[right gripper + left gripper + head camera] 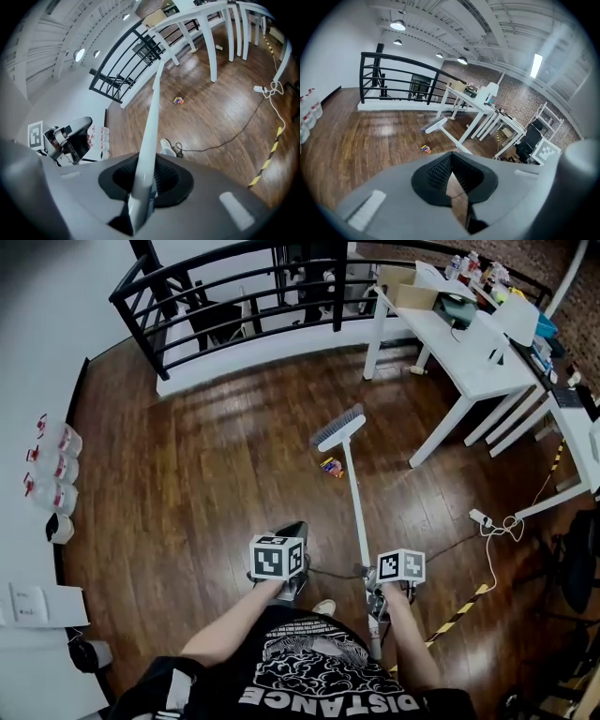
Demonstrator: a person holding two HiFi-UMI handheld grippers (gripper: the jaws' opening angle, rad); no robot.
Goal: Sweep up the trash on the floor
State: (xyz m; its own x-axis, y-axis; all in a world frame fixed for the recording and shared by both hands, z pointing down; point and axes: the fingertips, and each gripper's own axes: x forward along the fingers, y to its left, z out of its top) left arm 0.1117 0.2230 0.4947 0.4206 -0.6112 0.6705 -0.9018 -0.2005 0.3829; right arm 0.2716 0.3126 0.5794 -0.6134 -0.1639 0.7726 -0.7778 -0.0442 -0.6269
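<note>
A white-handled broom [354, 502] slants over the wooden floor, its grey bristle head [337, 427] set down just beyond a small colourful scrap of trash [330, 466]. My right gripper [377, 589] is shut on the handle's lower part; the handle [152, 122] rises from between its jaws [143, 187]. My left gripper [281, 554] is beside it to the left, shut on a grey dustpan [291, 529], which also shows in the right gripper view [77, 126]. In the left gripper view the jaws [457, 187] are nearly together, and the trash [425, 149] and broom head [433, 125] lie ahead.
White tables [469, 362] stand at the right, a black railing [234, 287] at the back. A power strip with cable [480, 517] and yellow-black tape [459, 615] lie right of me. Bottles [56, 465] line the left wall. My shoe [323, 607] is below the grippers.
</note>
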